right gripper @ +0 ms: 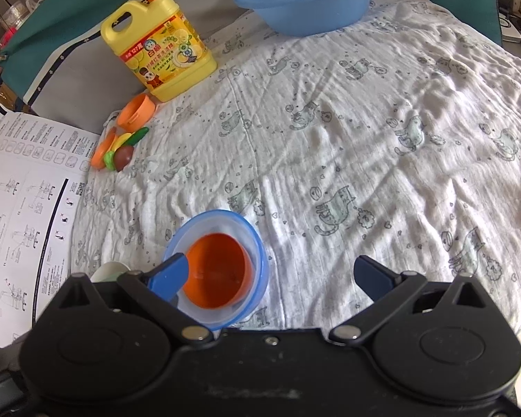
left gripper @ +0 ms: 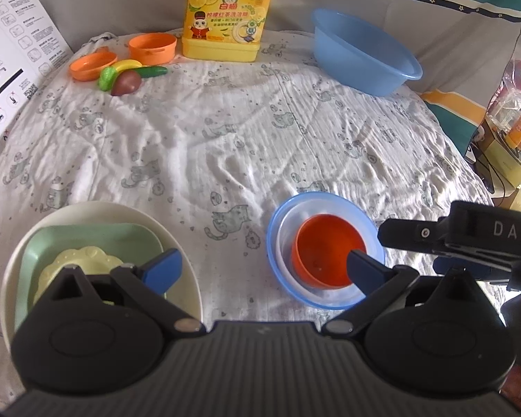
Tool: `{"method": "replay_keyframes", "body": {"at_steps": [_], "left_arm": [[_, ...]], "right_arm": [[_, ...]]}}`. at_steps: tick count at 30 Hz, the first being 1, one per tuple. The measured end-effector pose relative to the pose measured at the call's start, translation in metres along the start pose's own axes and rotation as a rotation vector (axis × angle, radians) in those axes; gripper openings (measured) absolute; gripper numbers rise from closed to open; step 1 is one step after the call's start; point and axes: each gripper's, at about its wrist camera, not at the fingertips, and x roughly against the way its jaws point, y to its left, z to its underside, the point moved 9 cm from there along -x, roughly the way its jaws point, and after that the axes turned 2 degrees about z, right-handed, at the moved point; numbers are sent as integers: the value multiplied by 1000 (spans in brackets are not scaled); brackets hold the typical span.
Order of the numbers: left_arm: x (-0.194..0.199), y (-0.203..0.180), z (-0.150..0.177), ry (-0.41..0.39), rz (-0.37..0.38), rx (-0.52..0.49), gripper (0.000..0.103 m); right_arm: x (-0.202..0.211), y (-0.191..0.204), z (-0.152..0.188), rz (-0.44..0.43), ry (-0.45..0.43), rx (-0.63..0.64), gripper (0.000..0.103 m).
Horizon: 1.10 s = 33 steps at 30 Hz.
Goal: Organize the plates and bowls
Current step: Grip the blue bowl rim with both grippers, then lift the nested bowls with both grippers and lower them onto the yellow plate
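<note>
An orange bowl (left gripper: 330, 255) sits nested in a clear bowl inside a light blue bowl (left gripper: 278, 222) on the cat-print cloth. To its left a cream plate (left gripper: 177, 243) holds a green square plate (left gripper: 87, 239) and a small yellow scalloped plate (left gripper: 83, 260). My left gripper (left gripper: 265, 267) is open and empty, between the two stacks. My right gripper (right gripper: 272, 274) is open and empty; its left finger (right gripper: 170, 274) overlaps the orange bowl (right gripper: 218, 271) in the blue bowl (right gripper: 222, 217). The right gripper's body shows in the left wrist view (left gripper: 469, 239).
A large blue basin (left gripper: 361, 52) and a yellow detergent jug (left gripper: 225, 17) stand at the back. Orange toy dishes (left gripper: 153, 47) and toy vegetables (left gripper: 128, 76) lie back left. A printed instruction sheet (right gripper: 21, 187) lies at the left. Clutter stands off the right edge.
</note>
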Motion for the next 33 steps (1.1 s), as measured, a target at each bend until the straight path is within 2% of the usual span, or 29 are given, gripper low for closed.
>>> {"method": "replay_keyframes", "body": {"at_steps": [7,8,12,15,17,20,22,26,33], "left_arm": [[-9,-1,2,11,24,3,101],[-11,-1,2,13,28,5,100],[-17,-3,3,29,54,9,87],[-21,-8,3,37,87,11,79],[-24,-11,4,43,104,8,72],[-29,-14,6,56,131,14,60],[-33,-16,8,65,146,18,48],[-34,-16,10,66,124,6,43],[-23,-6,3,60,115,39,42]], "right_arm": [[-11,2,-1,-16,29,-14,93],[-12,2,0,-12,34,-14,85],[-19,5,1,-20,69,-14,73],[-21,11,3,-26,76,4,59],[-24,13,4,-30,81,14,47],[-29,16,5,-30,82,25,36],[-32,18,5,-28,83,36,30],[-33,24,6,16,62,89,24],[-29,43,1,31,60,136,24]]}}
